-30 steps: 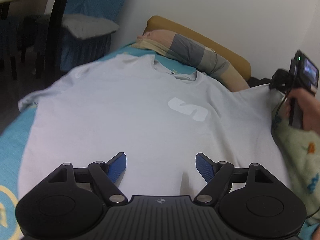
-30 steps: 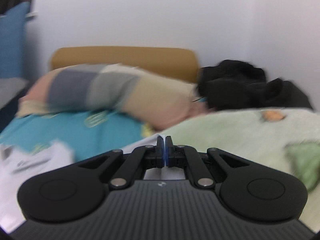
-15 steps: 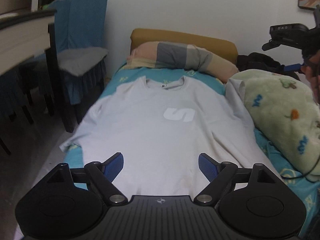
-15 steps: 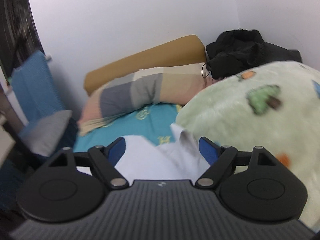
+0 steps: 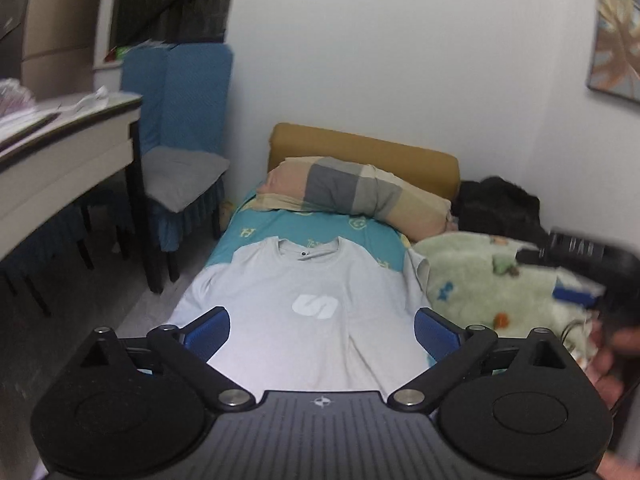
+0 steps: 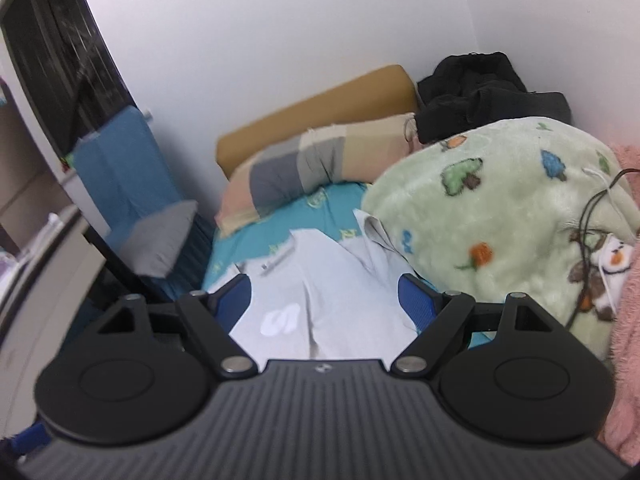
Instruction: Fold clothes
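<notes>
1. Our left gripper (image 5: 322,334) and right gripper (image 6: 324,300) both gape, holding nothing.
2. The shirt (image 5: 308,320) lies flat on the bed (image 5: 280,228), its right sleeve (image 6: 374,228) riding up the blanket (image 6: 500,216); we judge folding could snag there.
3. Only the left view shows the table (image 5: 68,148).

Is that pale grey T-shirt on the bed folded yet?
Not yet. The pale grey T-shirt lies spread flat, collar and logo showing; one sleeve rests up against the green fleece blanket.
</notes>
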Tool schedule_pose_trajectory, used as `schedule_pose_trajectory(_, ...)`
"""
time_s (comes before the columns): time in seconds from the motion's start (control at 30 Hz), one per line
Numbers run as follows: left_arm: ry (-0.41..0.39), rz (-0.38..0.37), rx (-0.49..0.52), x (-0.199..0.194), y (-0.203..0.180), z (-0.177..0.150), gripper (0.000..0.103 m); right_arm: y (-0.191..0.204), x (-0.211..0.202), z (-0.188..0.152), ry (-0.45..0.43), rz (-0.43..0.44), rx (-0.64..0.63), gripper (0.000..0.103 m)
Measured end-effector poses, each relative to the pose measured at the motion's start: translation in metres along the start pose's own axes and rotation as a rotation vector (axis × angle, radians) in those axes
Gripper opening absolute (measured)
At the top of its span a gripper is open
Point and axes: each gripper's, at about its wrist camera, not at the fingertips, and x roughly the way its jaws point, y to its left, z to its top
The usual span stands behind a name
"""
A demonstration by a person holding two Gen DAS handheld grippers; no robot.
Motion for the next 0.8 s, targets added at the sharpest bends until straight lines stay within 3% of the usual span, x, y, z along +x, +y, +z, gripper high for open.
schedule_pose_trajectory(0.07, 0.033, -0.023, -0.072, -0.002, -0.004, 0.002, 0.1, -0.018, 0.012, -0.005, 0.004, 0.029, 0.038, 0.082)
schedule_pose_trajectory(0.13, -0.002, -0.02, -0.097, 0.002, -0.005, -0.003, 0.101, -0.037, 0.033, -0.016, 0.015, 0.053, 0.06, 0.082)
schedule_pose_trajectory(0.27, -0.11, 0.009, -0.026, 0.044, -0.008, -0.036, 0.101, -0.081, 0.092, -0.045, 0.043, 0.098, 0.128, 0.082)
schedule_pose_trajectory(0.37, -0.134, 0.046, 0.002, 0.098, -0.002, -0.064, 0.101, -0.116, 0.146, -0.068, 0.076, 0.122, 0.202, 0.082)
schedule_pose_trajectory(0.47, -0.151, 0.035, 0.044, 0.154, 0.01, -0.087, 0.101, -0.15, 0.207, -0.091, 0.098, 0.106, 0.283, 0.083)
schedule_pose_trajectory(0.6, -0.068, 0.026, 0.061, 0.223, 0.028, -0.104, 0.099, -0.167, 0.287, -0.105, 0.081, 0.076, 0.27, 0.084)
schedule_pose_trajectory(0.7, -0.05, 0.033, 0.055, 0.258, 0.037, -0.11, 0.099, -0.178, 0.346, -0.112, 0.068, 0.052, 0.254, 0.085)
schedule_pose_trajectory(0.8, -0.026, 0.043, 0.036, 0.288, 0.042, -0.108, 0.099, -0.173, 0.377, -0.105, -0.015, 0.036, 0.227, 0.099)
